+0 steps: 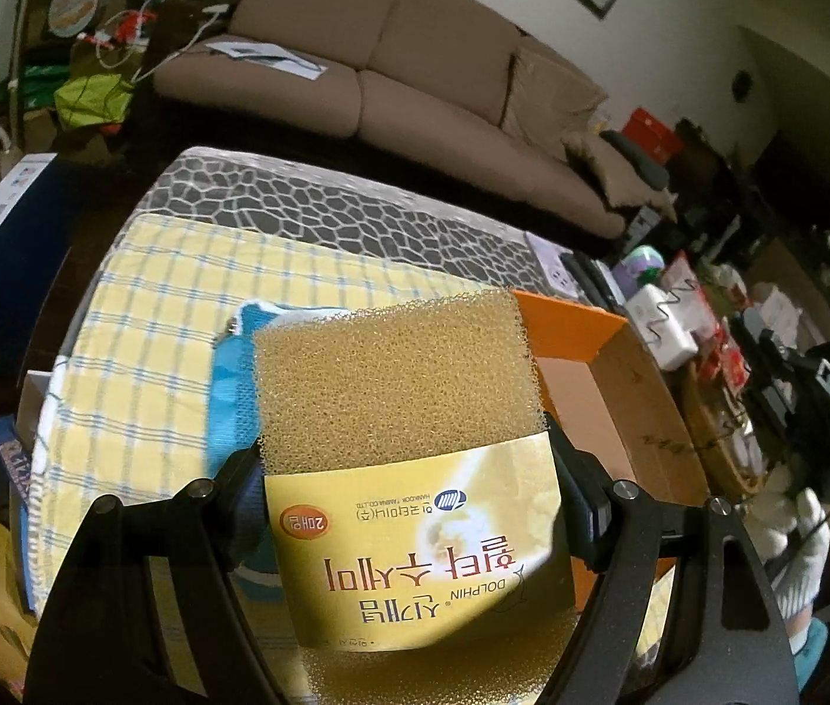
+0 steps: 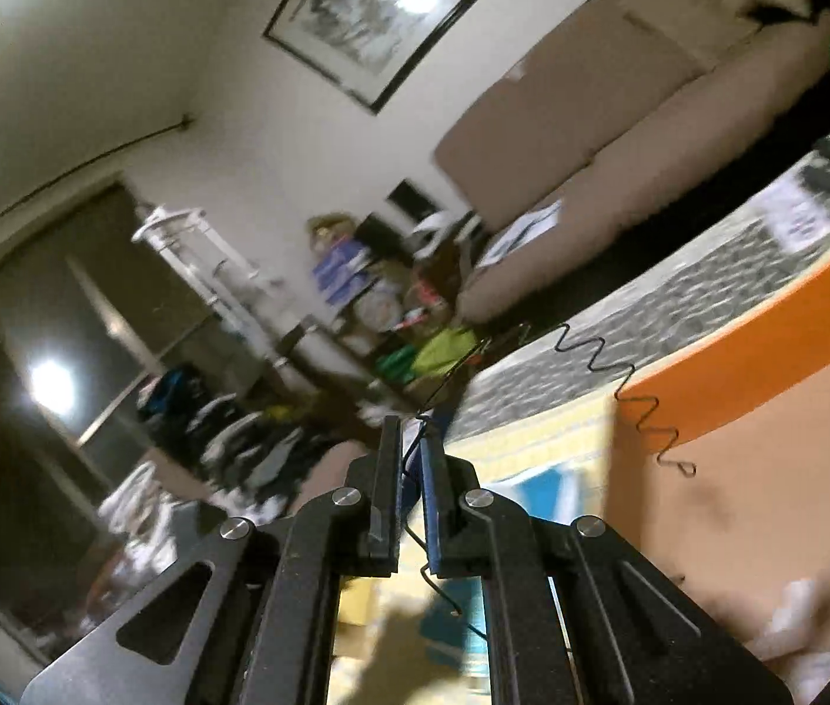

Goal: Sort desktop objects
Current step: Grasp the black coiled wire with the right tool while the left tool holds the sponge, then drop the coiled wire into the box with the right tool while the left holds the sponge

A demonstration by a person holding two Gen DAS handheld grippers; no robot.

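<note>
The left tongs (image 1: 409,505) were clamped on a yellow sponge (image 1: 397,370) in its paper sleeve, held above the checked cloth (image 1: 150,305) on the table (image 1: 321,205), over a blue pouch (image 1: 230,388). Just beside the sponge stood an open orange box (image 1: 615,399); its visible floor looked bare. The right tongs (image 2: 410,470) were pinched together on a thin wavy wire (image 2: 609,376), which reached across the box (image 2: 767,352) rim.

Sponge pack (image 1: 415,470) bottom cut off; right-wrist view motion-blurred.
</note>
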